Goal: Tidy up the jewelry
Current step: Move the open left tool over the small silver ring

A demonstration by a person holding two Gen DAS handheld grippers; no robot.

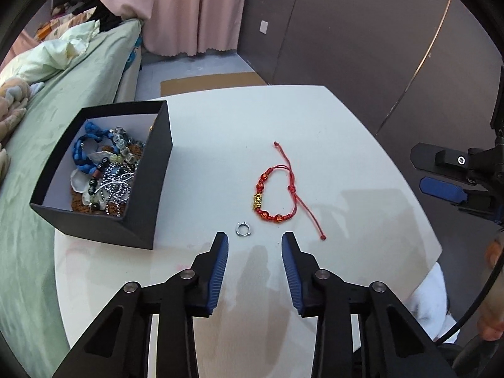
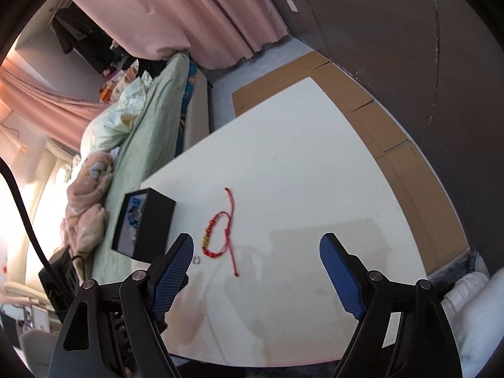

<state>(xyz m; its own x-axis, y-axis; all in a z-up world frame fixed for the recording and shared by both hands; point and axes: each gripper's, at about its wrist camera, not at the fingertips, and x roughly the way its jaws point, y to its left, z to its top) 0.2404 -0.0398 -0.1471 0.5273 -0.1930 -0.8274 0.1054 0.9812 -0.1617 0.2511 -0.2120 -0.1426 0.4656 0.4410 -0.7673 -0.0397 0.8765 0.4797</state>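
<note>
Nearest us, our left gripper (image 1: pixel 254 240) hovers with jaws spread and empty above the white counter (image 1: pixel 346 145); our right gripper (image 2: pixel 256 242) is likewise wide and empty. Just beyond lies a silver ring (image 1: pixel 243 229), then a red cord bracelet (image 1: pixel 277 189). Farther left, a black box (image 1: pixel 157 170) holds mixed jewelry.

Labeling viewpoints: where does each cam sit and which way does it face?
Left wrist: above the table's near edge, facing the silver ring, red bracelet and black box; own open fingers, right gripper at right.
Right wrist: higher, further right, tilted; own open fingers.
Shared: bracelet, ring, box, white table.
</note>
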